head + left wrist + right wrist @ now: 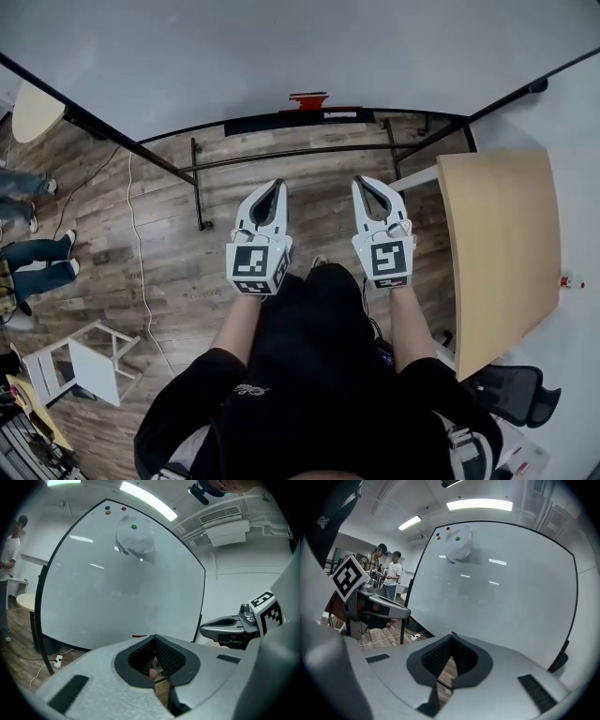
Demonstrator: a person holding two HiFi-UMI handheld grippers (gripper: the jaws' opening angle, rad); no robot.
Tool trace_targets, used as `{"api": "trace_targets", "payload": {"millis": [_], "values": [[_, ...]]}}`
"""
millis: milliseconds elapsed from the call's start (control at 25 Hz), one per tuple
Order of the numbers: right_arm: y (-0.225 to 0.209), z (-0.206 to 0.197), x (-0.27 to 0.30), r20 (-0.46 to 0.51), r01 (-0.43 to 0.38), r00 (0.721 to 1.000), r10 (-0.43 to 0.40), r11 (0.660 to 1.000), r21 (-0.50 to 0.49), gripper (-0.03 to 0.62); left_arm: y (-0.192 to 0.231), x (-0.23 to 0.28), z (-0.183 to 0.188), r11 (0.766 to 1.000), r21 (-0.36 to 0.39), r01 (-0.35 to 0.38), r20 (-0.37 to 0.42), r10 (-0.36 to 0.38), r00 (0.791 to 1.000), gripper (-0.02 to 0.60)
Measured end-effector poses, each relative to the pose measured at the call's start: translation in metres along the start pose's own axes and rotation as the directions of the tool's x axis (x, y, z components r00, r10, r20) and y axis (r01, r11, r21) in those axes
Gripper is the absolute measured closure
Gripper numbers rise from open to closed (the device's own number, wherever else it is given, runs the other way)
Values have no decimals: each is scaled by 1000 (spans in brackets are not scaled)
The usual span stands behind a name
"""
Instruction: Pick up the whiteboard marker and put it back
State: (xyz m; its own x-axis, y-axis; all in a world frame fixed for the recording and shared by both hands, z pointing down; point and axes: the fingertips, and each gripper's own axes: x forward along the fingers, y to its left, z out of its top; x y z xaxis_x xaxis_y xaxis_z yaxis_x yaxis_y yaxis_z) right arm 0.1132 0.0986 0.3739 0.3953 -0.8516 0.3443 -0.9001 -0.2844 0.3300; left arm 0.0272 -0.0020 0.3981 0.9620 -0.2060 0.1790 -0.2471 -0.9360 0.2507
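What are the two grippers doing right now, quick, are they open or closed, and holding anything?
Left gripper: closed, holding nothing.
Right gripper: closed, holding nothing.

Glossy whiteboard (117, 583), wood-plank floor (169, 244), matt wooden table (502, 244).

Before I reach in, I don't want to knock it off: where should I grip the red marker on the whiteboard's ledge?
Likely its middle, from the front and slightly above. The red marker lies lengthwise along the ledge with the whiteboard behind, so only front and top are free; set the jaws across its length.
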Motion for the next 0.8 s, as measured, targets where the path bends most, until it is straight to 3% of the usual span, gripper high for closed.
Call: {"api": "trace_targets", "payload": {"millis": [280,440,800], "values": [[-37,-20,49,-45,-45,998,42,997,-65,594,21,52,-21,998,-34,-45,-41,43,998,577],[-55,-38,81,-70,-126,990,120,988,-85,593,24,85,-33,996,-49,-79,-74,76,994,577],[-90,-86,149,-192,-300,946,260,929,-218,592,25,136,-53,986,-83,-147,-131,136,982,577]]}}
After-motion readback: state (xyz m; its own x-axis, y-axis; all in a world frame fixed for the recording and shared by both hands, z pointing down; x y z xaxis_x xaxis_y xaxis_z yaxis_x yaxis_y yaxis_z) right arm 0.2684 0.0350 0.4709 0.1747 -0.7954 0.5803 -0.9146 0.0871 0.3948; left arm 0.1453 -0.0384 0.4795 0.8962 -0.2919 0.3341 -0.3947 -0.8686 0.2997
